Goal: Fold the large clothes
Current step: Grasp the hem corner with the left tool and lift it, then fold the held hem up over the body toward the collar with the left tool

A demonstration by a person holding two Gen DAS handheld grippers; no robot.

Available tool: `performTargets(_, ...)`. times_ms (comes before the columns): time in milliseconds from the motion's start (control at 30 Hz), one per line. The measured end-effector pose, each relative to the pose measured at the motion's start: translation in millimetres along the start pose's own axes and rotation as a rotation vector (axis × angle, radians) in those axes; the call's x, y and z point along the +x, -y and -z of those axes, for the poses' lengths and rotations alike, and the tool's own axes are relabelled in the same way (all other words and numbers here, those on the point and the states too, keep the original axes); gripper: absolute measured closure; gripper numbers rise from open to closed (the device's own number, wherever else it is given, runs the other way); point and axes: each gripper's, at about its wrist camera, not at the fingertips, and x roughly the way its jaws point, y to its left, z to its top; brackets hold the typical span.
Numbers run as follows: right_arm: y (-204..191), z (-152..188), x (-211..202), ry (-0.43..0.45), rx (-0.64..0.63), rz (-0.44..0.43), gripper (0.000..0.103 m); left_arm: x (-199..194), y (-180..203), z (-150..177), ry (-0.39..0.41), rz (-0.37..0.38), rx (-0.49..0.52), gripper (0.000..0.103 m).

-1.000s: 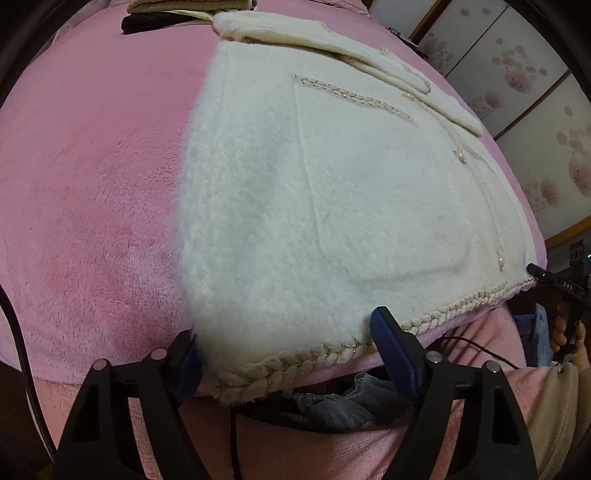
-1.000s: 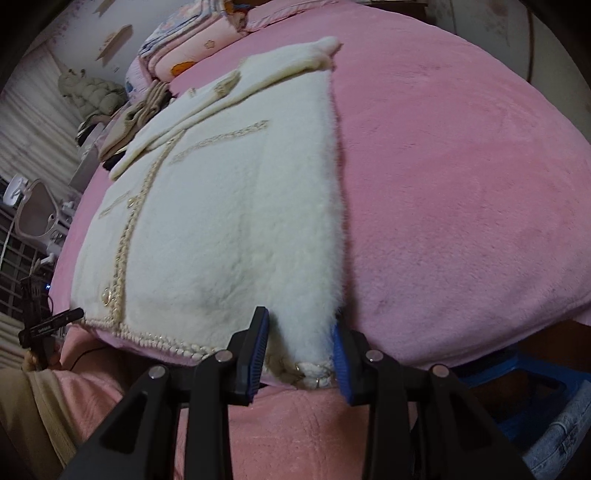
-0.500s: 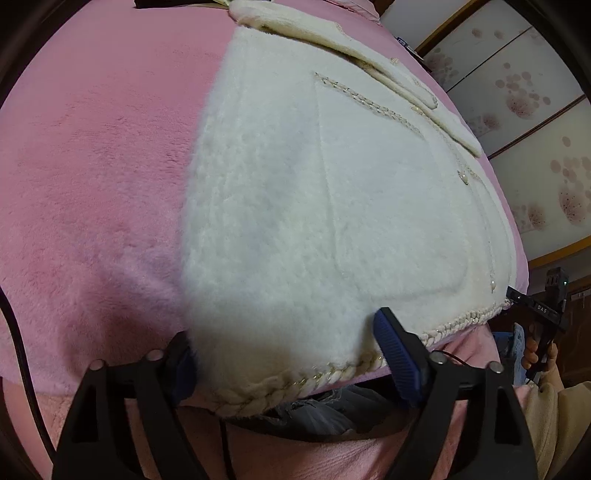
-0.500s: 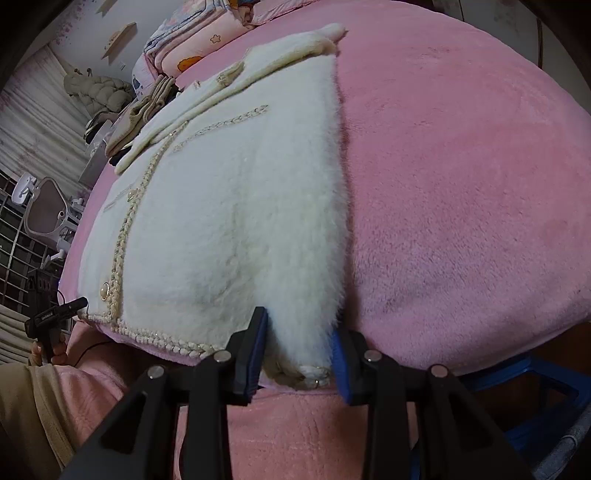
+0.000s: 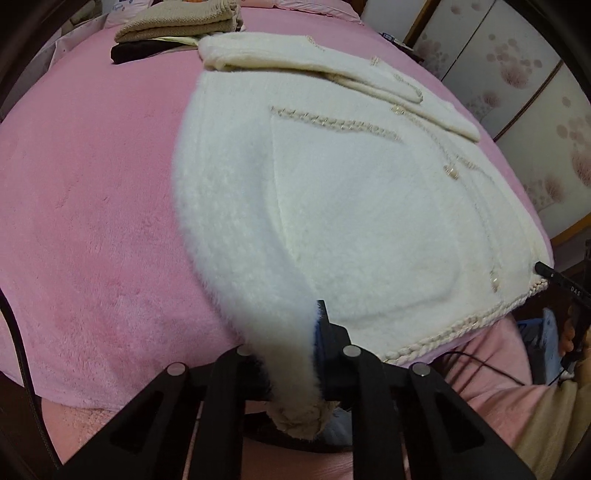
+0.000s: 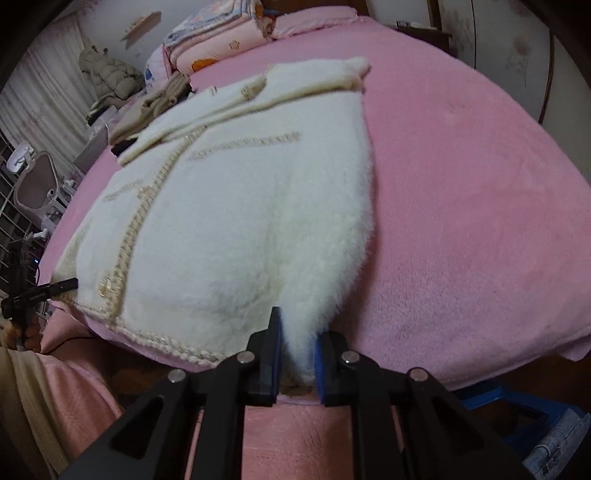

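Observation:
A white fluffy cardigan (image 5: pixel 351 206) with braided trim and a patch pocket lies flat on the pink bed, sleeves folded across its far end; it also shows in the right wrist view (image 6: pixel 236 229). My left gripper (image 5: pixel 286 354) is shut on the cardigan's near left hem corner, which bunches between the fingers and lifts slightly. My right gripper (image 6: pixel 297 354) is shut on the near right hem corner, the fluffy edge pinched between its blue pads (image 6: pixel 320 363). Each gripper shows at the far hem end in the other's view.
The pink plush bedspread (image 5: pixel 92 221) covers the bed. Folded beige and black clothes (image 5: pixel 177 26) lie at the far end. Folded bedding (image 6: pixel 214 40) is stacked by the headboard. Floral sliding doors (image 5: pixel 524 92) stand to one side, a chair (image 6: pixel 33 184) to the other.
Both grippers have closed on the hem corners. The left one went from wide open around the hem to pinching it, and the corners have lifted a little.

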Motion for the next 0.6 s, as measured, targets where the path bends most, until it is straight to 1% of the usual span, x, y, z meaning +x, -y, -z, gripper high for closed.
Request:
performTargets(133,-10.9,-19.6,-28.5,0.106,0.006,-0.067,0.091,-16.9,3.0,-16.1,0.057,0.156,-0.113,0.091)
performTargets(167,-14.2,-26.6,-34.4,0.133,0.01,-0.085,0.091,-25.2,3.6,-24.4,0.087,0.21,-0.149,0.091)
performTargets(200,-17.9,-36.3,-41.7,0.165,0.012,-0.109,0.091,-30.1,6.8,-31.3,0.108,0.239,-0.168,0.091)
performTargets(300,-30.4,-62.2,-51.3,0.231,0.008,-0.154,0.091,-44.9,16.2,-56.0,0.167,0.276,-0.185,0.091)
performTargets(433,-49.4,-106.2,-55.6,0.325,-0.004,-0.159,0.091,-54.5,25.8,-90.0,0.219,0.302,-0.229,0.091)
performTargets(467,-50.7,-116.5,-54.7,0.342,0.004,-0.155,0.091,-56.6,26.5,-105.6,0.236,0.299,-0.244,0.091)
performTargets(500,-51.4,-123.8,-54.1,0.357,0.012,-0.152,0.091,-57.0,29.5,-113.4,0.244,0.294,-0.25,0.091)
performTargets(533,-50.5,-140.2,-52.0,0.377,0.032,-0.147,0.091,-58.5,29.3,-129.7,0.26,0.283,-0.266,0.091)
performTargets(600,-46.9,-162.0,-49.9,0.401,0.062,-0.136,0.091,-59.8,26.1,-154.3,0.286,0.271,-0.297,0.091)
